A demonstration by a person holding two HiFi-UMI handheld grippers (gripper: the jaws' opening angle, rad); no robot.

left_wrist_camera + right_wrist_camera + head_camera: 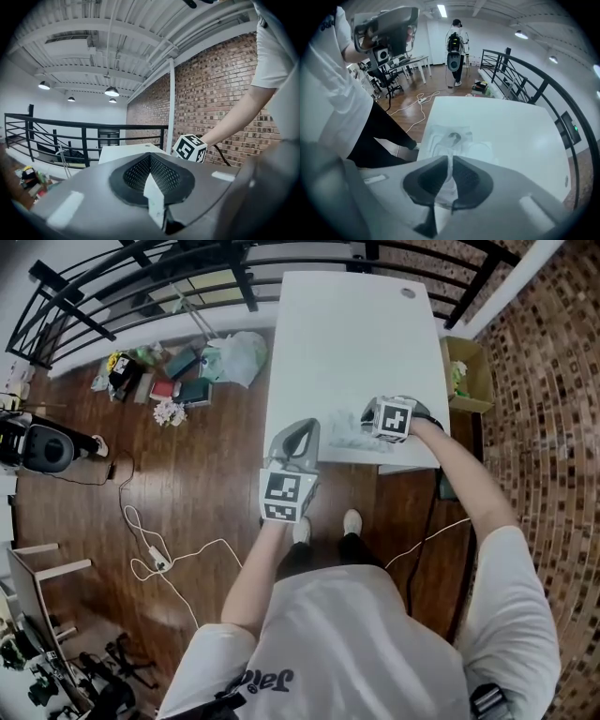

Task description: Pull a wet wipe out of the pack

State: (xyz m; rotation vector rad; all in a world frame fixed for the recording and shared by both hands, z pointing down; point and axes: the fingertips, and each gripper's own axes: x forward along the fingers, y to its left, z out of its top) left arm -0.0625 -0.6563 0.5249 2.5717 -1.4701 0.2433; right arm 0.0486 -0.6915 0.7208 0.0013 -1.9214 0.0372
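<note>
White table (347, 334), brick wall to one side. The pack (451, 138) lies flat near the table's front edge, opening up. A wipe (448, 187) seems to run from that opening into the right gripper (450, 161), which points steeply down from just above and is clamped on it. The pull should therefore go straight up. The left gripper (150, 159) is clenched on nothing and aimed level, off to the pack's left. Nothing holds the pack, so it may lift too.
</note>
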